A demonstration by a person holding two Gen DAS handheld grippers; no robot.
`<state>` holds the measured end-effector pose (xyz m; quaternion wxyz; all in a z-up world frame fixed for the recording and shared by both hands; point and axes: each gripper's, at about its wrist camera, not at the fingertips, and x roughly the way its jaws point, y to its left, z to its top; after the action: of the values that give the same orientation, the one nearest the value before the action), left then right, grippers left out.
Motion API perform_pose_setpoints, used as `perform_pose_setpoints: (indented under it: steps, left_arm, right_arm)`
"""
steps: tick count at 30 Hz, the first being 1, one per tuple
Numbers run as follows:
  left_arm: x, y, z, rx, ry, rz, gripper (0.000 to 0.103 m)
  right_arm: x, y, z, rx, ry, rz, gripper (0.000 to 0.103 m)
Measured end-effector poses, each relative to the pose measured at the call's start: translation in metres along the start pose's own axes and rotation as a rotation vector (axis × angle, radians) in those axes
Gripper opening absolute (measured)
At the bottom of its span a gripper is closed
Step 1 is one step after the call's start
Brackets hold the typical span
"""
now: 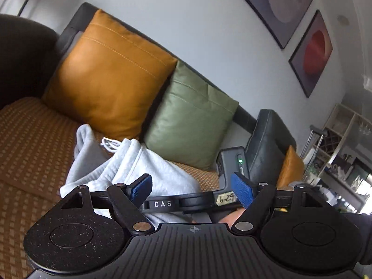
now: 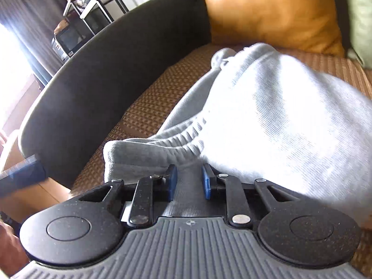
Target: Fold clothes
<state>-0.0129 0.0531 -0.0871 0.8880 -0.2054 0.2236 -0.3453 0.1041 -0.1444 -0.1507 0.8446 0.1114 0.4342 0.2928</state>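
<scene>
A light grey fleece garment (image 1: 144, 162) lies bunched on the sofa's woven brown mat (image 1: 30, 139), with a white drawstring (image 1: 109, 144) showing near its top. My left gripper (image 1: 191, 189) hovers above its near edge, jaws wide open, nothing between the blue pads (image 1: 141, 188). A black bar lettered DAS (image 1: 162, 204) and a grey box with a green light (image 1: 232, 162) cross just beyond them. In the right wrist view the garment (image 2: 279, 116) fills the right half, its ribbed hem (image 2: 176, 139) nearest. My right gripper (image 2: 189, 182) stands narrow, grey cloth filling the gap between its pads.
An orange cushion (image 1: 104, 74) and a green cushion (image 1: 190, 121) lean on the sofa back behind the garment. A dark curved armrest (image 2: 104, 69) bounds the mat (image 2: 148, 102) on the left. Framed pictures (image 1: 279, 7) hang on the wall; shelving (image 1: 344, 139) stands far right.
</scene>
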Motion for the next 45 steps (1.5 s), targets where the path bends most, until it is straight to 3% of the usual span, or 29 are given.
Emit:
perform_pose_setpoints:
  steps: [3,5,9,11,15,19,23,25,28,32,37,39,42,45]
  left_arm:
    - [0.023,0.023,-0.008,-0.091,0.038,0.061,0.087]
    - [0.029,0.031,-0.014,-0.115,0.059,0.090,0.077]
    - [0.028,0.018,-0.027,0.031,0.074,0.144,0.079]
    - [0.029,0.012,-0.032,0.095,0.093,0.190,0.079]
    - [0.036,0.000,-0.045,0.221,0.123,0.305,0.076]
    - [0.044,-0.002,-0.057,0.238,0.101,0.368,0.075]
    - [0.044,0.004,-0.066,0.224,0.061,0.375,0.072]
    - [0.044,0.008,-0.071,0.219,0.040,0.375,0.072]
    - [0.045,0.011,-0.078,0.214,-0.002,0.367,0.072]
    - [0.046,0.012,-0.087,0.201,-0.067,0.367,0.072]
    - [0.040,-0.001,-0.083,0.243,-0.046,0.387,0.076]
    - [0.031,-0.012,-0.079,0.265,-0.029,0.397,0.078]
    - [0.019,-0.033,-0.073,0.288,-0.035,0.431,0.085]
    - [0.019,-0.064,-0.068,0.362,-0.079,0.489,0.087]
  right_arm:
    - [-0.008,-0.015,0.005,0.060,-0.006,0.057,0.018]
    - [-0.021,-0.029,0.004,0.120,-0.031,0.110,0.021]
    - [-0.058,-0.053,-0.002,0.174,-0.132,0.146,0.024]
    - [-0.076,-0.055,0.000,0.115,-0.182,0.095,0.036]
    - [-0.096,-0.052,0.014,-0.060,-0.253,-0.046,0.038]
    - [-0.065,-0.054,0.033,-0.192,-0.218,-0.143,0.038]
    - [-0.003,-0.070,0.045,-0.221,-0.124,-0.243,0.035]
    - [0.024,-0.078,0.042,-0.235,-0.093,-0.279,0.039]
    - [0.038,-0.088,0.037,-0.221,-0.121,-0.278,0.038]
    - [0.034,-0.113,0.038,-0.083,-0.148,-0.214,0.040]
    - [0.006,-0.116,0.043,0.036,-0.191,-0.192,0.042]
    - [-0.019,-0.114,0.043,0.069,-0.240,-0.188,0.055]
    - [-0.063,-0.104,0.030,0.006,-0.290,-0.176,0.057]
    - [-0.093,-0.093,0.004,-0.109,-0.339,-0.223,0.058]
